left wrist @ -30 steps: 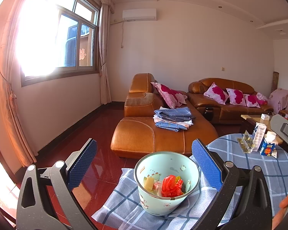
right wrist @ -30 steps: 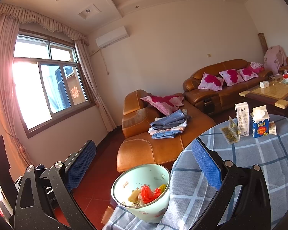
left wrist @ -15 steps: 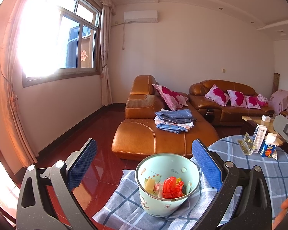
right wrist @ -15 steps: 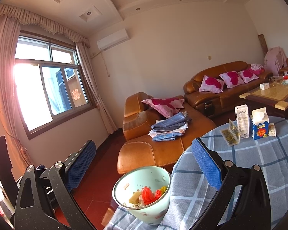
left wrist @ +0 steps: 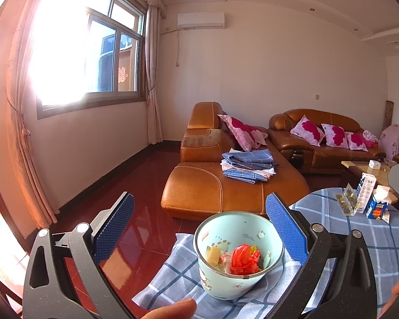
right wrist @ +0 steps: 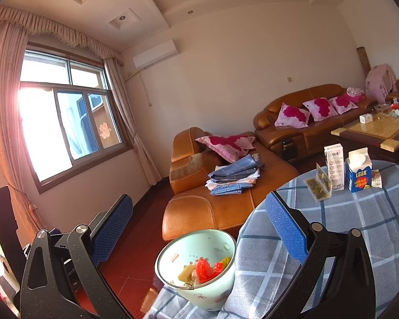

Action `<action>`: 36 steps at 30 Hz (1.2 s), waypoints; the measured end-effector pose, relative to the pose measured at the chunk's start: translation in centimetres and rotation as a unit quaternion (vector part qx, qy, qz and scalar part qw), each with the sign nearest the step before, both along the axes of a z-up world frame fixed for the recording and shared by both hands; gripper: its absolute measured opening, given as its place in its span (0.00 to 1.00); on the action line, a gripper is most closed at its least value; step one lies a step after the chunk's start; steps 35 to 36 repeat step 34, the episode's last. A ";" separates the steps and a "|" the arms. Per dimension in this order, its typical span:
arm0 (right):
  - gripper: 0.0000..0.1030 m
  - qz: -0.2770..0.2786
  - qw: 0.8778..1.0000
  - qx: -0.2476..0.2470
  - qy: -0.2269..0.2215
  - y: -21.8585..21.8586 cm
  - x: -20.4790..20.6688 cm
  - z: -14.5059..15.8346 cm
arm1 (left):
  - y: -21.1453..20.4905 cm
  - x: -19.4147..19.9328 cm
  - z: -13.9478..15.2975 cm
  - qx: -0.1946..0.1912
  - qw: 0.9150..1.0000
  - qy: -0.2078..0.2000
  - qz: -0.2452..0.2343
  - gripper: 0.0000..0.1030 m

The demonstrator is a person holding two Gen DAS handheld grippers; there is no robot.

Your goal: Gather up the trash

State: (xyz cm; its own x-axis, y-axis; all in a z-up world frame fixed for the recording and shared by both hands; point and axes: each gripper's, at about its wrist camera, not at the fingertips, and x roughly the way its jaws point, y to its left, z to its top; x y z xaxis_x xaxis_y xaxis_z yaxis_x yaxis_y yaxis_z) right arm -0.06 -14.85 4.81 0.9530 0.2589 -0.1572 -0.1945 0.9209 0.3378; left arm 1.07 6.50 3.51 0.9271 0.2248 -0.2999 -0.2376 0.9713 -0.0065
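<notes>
A pale green trash bin [left wrist: 236, 252] stands at the near left edge of the round table [left wrist: 385, 242]. It holds red plastic [left wrist: 243, 259], a yellow scrap and other wrappers. My left gripper [left wrist: 199, 228] is open and empty, its blue pads on either side above the bin. In the right wrist view the bin [right wrist: 199, 268] sits low between the pads of my right gripper [right wrist: 199, 228], which is open and empty. A white carton [right wrist: 335, 166], a blue carton [right wrist: 359, 170], a clear packet [right wrist: 319, 184] and a small wrapper [right wrist: 376, 179] stand at the table's far side.
The table has a blue checked cloth [right wrist: 345, 226]. Beyond it are an orange leather sofa [left wrist: 226, 186] with folded cloths [left wrist: 248, 166] and pink cushions, a coffee table [right wrist: 377, 133], and red tiled floor [left wrist: 135, 186] on the left. A fingertip [left wrist: 170, 309] shows at the bottom.
Both cameras have tilted slightly, so the bin and room sit a little lower in view. Both grippers stay open. Nothing on the table has moved.
</notes>
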 end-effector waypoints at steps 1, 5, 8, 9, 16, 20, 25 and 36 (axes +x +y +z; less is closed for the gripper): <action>0.95 0.000 1.000 0.001 0.001 0.0 0.0 0.0 | 0.1 0.0 0.0 0.001 1.000 0.000 0.002 0.94; 0.95 0.000 1.000 0.002 0.003 0.0 0.0 0.0 | 0.0 0.0 0.0 0.003 1.000 -0.002 0.007 0.94; 0.95 0.001 1.000 0.001 0.003 0.0 0.0 -0.1 | 0.2 0.0 0.0 -0.007 1.000 0.002 0.002 0.94; 0.95 0.001 1.000 0.000 0.004 0.0 0.0 -0.1 | 0.4 0.2 0.0 -0.014 1.000 0.006 -0.006 0.94; 0.95 0.000 1.000 0.000 0.010 -0.1 0.2 -0.3 | -0.1 0.3 -0.4 -0.007 1.000 0.014 -0.021 0.94; 0.95 0.001 1.000 -0.001 0.014 -0.3 0.4 -0.4 | -0.3 0.5 -0.5 0.006 1.000 0.016 -0.010 0.94; 0.95 0.000 1.000 -0.003 0.017 -0.4 0.5 -0.7 | 0.0 0.6 -0.5 -0.002 1.000 0.020 -0.009 0.94; 0.95 -0.006 1.000 0.003 0.023 -0.8 0.7 -1.0 | 0.6 0.9 -0.8 -0.011 1.000 0.023 0.006 0.94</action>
